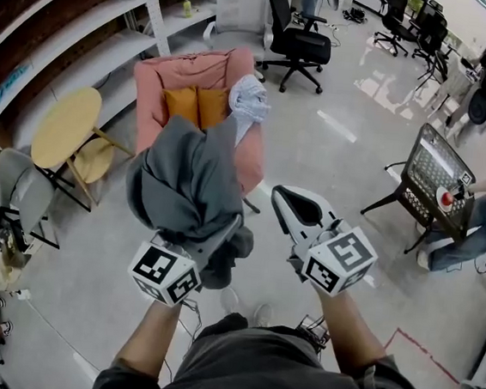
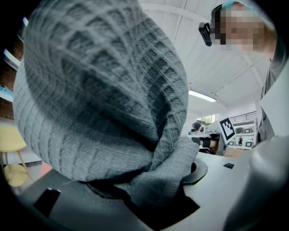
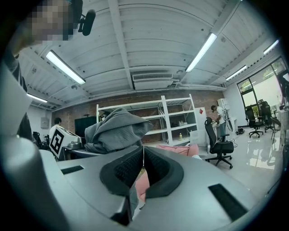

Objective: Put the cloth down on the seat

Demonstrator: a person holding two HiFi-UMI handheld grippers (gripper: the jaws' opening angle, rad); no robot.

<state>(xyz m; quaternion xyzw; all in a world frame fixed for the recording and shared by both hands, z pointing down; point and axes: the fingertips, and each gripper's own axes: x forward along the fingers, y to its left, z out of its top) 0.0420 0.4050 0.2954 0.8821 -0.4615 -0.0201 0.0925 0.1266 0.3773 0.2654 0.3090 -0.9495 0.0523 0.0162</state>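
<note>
A grey knitted cloth (image 1: 184, 179) hangs bunched in the air in front of a pink armchair (image 1: 165, 77). My left gripper (image 1: 221, 235) is shut on a fold of it. In the left gripper view the cloth (image 2: 104, 90) fills most of the picture and a twisted part is pinched in the left gripper (image 2: 153, 189). Two orange cushions (image 1: 196, 102) and a pale blue-white garment (image 1: 248, 103) lie on the armchair's seat. My right gripper (image 1: 287, 199) is to the right of the cloth, shut and holding nothing; its pads meet in the right gripper view (image 3: 143, 169).
A round yellow table (image 1: 64, 127) and a grey chair (image 1: 12, 174) stand left of the armchair. White shelving (image 1: 87, 35) runs along the left wall. A black office chair (image 1: 294, 35) is behind the armchair. At the right a person stands at a black mesh stand (image 1: 434, 179).
</note>
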